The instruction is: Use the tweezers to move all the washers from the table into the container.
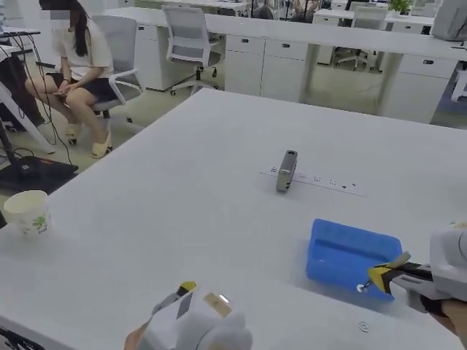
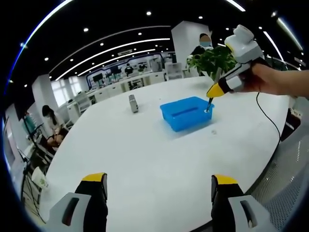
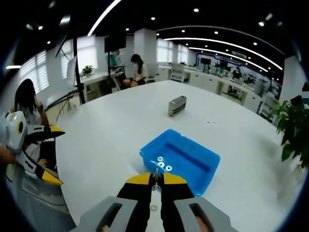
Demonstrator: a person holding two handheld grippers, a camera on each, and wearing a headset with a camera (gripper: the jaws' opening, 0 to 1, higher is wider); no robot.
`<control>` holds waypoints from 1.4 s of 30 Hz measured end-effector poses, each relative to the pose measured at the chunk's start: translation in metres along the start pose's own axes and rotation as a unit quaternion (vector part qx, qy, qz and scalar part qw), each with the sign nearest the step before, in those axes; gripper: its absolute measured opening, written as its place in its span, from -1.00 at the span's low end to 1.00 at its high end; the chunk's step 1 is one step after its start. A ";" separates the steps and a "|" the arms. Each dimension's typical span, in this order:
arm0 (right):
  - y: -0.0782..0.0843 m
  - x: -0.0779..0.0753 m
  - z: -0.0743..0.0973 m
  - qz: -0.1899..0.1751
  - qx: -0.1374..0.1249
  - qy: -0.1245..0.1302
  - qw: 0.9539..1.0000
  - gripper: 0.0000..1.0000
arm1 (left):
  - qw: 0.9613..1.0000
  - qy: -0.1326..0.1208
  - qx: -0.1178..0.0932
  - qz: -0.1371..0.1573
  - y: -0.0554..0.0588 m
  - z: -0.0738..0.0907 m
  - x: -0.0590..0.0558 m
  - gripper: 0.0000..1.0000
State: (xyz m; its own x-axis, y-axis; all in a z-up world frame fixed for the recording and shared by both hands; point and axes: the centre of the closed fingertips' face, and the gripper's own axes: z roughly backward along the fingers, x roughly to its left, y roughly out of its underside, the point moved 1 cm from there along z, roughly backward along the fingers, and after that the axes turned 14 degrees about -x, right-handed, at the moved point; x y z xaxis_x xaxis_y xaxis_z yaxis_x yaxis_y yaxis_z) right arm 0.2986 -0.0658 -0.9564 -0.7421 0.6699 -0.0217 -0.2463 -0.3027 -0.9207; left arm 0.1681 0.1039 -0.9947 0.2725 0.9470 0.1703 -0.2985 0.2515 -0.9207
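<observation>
Right gripper (image 3: pixel 155 180) clamped tight on the tweezers (image 3: pixel 156 175), tip over the container (image 3: pixel 193 166) at its near edge.
Count: 3 washers (image 3: pixel 161 166) inside the container per the right gripper view; the head view is too blurred inside to count them. 1 washer (image 1: pixel 363 327) on the table (image 1: pixel 182 219), just in front of the container, near the right gripper. 1 container, 1 tweezers. Left gripper (image 2: pixel 158 180) has its jaws wide with nothing in them, well apart from the container on its near left. Metal block (image 1: pixel 287 171) sits behind the container.
</observation>
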 end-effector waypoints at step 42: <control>-0.018 -0.032 -0.032 0.026 -0.005 0.008 1.000 -0.96 | 1.000 -0.018 -0.002 0.000 0.000 0.000 0.008 0.82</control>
State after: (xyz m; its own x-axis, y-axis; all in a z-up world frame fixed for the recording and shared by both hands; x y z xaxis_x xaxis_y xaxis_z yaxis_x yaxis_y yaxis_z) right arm 0.3465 -0.0605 -0.9514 -0.7433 0.6646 -0.0759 -0.2009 -0.3300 -0.9223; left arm 0.1698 0.1114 -0.9936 0.2388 0.9536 0.1832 -0.2950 0.2510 -0.9219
